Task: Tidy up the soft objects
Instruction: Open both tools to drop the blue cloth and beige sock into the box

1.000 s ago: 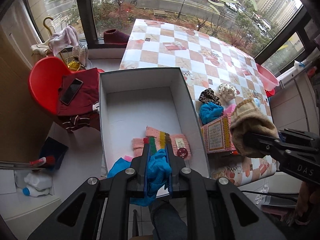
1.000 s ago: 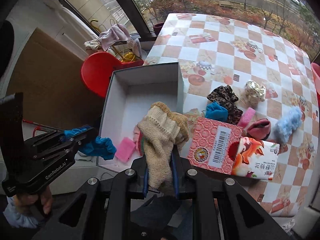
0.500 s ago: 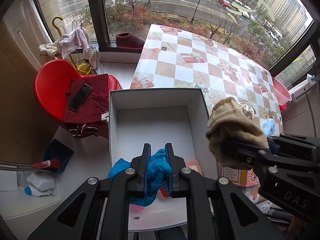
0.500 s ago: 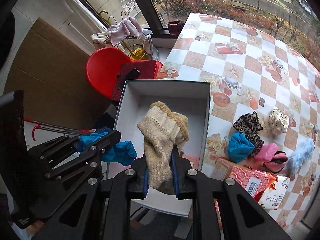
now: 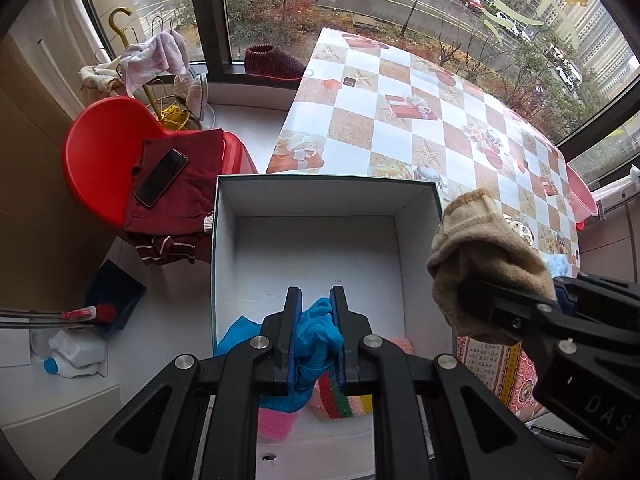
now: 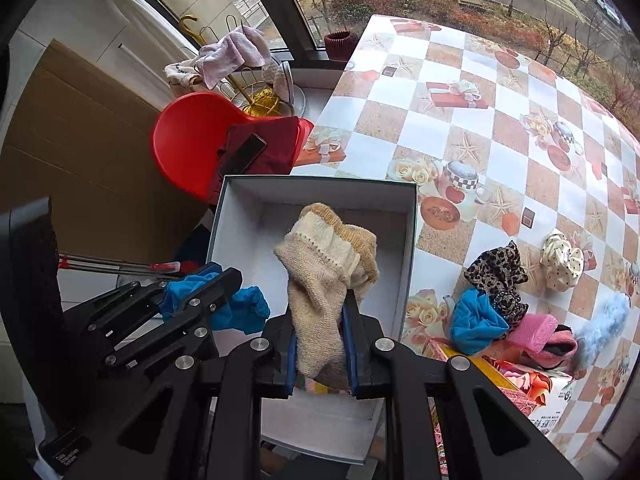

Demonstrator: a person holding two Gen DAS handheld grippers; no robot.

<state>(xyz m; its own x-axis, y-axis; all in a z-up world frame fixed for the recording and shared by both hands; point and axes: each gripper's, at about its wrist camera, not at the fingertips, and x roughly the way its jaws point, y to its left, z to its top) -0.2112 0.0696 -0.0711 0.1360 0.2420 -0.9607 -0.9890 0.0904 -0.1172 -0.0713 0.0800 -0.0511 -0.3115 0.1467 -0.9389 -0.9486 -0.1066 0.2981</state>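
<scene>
A white open box stands at the near left corner of the checked table. Above its near half my left gripper is shut on a blue knitted sock. My right gripper is shut on a beige knitted sock, held over the box's right side. Inside the box, under the grippers, lie a striped pink knit and a pink piece.
Right of the box lie a blue cloth, a leopard scrunchie, a cream dotted scrunchie, pink pieces, a pale blue fluffy piece and a red printed packet. A red chair with a phone stands left.
Both grippers have moved leftward and down over the box with their socks still held. The loose items on the table have slid out of the left wrist view.
</scene>
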